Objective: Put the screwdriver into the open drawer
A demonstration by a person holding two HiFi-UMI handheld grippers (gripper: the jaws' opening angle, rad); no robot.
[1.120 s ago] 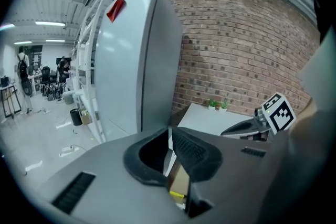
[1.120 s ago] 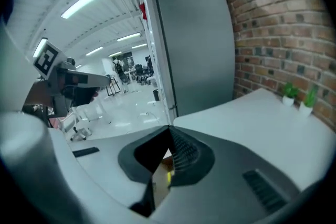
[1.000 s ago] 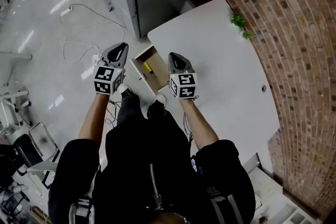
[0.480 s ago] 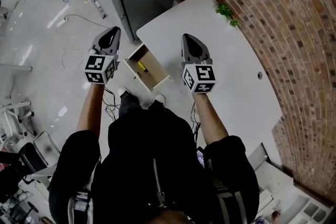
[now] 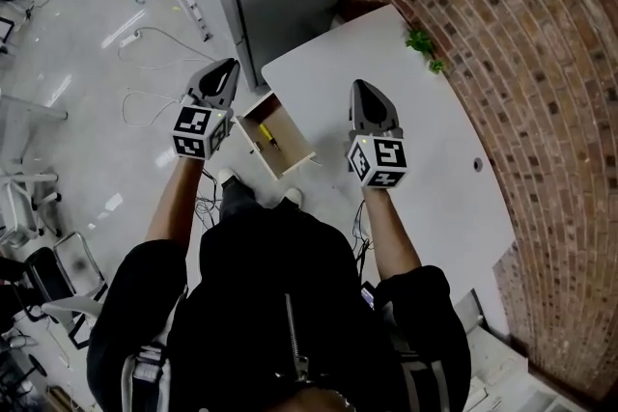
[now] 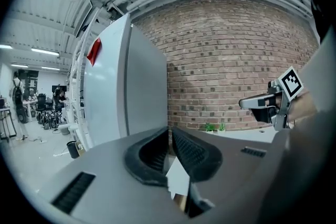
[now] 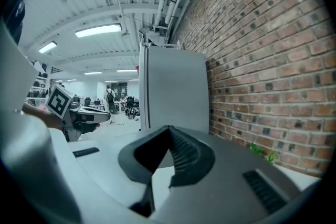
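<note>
Yellow-handled screwdriver (image 5: 267, 134), boxy wooden drawer (image 5: 287, 152), brick wall (image 5: 502, 14)

**Surface finishes**

Rough matt brick wall (image 5: 521, 34) at right. Smooth matt white table (image 5: 425, 150) centre. Bare light wood inside drawer (image 5: 290, 157). Glossy, reflective floor (image 5: 77, 111) at left. Yellow plastic-look screwdriver (image 5: 266, 133) handle. Black matt cloth jacket (image 5: 280, 304) at bottom.

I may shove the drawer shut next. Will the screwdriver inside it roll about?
Probably a little: the screwdriver looks slim with a rounded yellow handle, and it lies loose on the drawer floor. It looks stiff and small, so likely light. The drawer's walls should keep it in.
</note>
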